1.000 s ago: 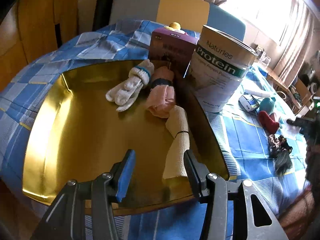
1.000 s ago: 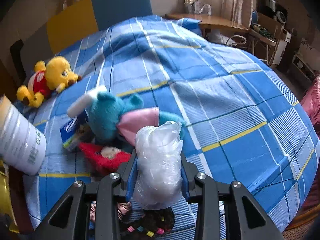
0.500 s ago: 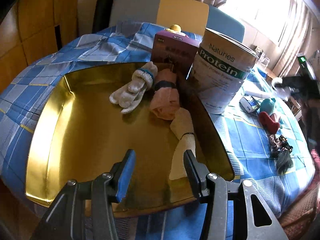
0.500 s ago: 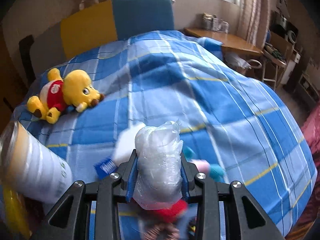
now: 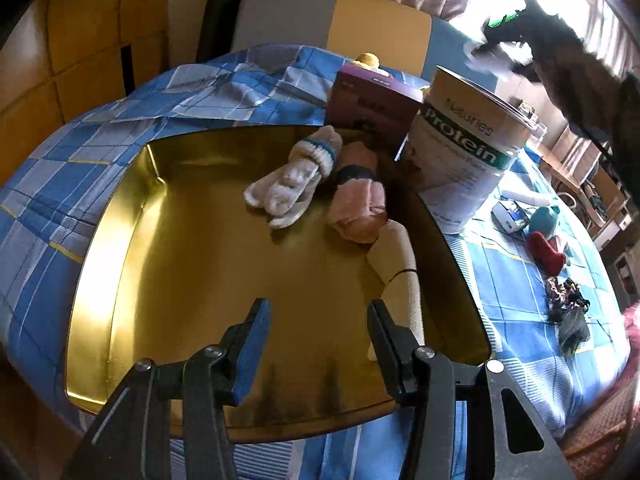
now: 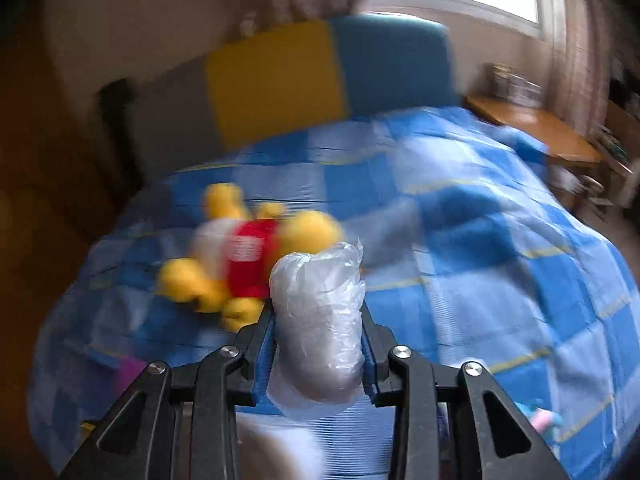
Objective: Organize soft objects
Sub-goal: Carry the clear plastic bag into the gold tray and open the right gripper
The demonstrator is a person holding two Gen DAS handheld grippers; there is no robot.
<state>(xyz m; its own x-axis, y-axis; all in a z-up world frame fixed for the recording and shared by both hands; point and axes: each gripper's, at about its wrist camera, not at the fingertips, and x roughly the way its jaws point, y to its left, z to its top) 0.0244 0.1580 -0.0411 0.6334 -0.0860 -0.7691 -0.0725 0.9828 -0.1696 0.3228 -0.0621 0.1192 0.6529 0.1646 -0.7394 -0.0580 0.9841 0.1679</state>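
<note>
A gold tray (image 5: 168,288) lies on the blue checked cloth. In it are a white glove with a blue band (image 5: 294,178), a pink rolled cloth (image 5: 360,204) and a beige rolled cloth (image 5: 400,264). My left gripper (image 5: 318,324) is open and empty, low over the tray's near edge. My right gripper (image 6: 318,316) is shut on a roll of clear plastic bags (image 6: 318,324); it also shows high above the protein can in the left wrist view (image 5: 494,56). A yellow bear toy in a red shirt (image 6: 244,256) lies on the cloth beyond it.
A Protein can (image 5: 466,156) and a purple box (image 5: 372,104) stand at the tray's far right. A teal plush (image 5: 546,218), a red plush (image 5: 546,254) and dark hair ties (image 5: 568,308) lie on the cloth to the right. A yellow and blue chair (image 6: 320,76) stands behind.
My right gripper has risen and swung left with the plastic roll, from over the teal plush to above the can, facing the yellow bear. My left gripper has lifted slightly, still open.
</note>
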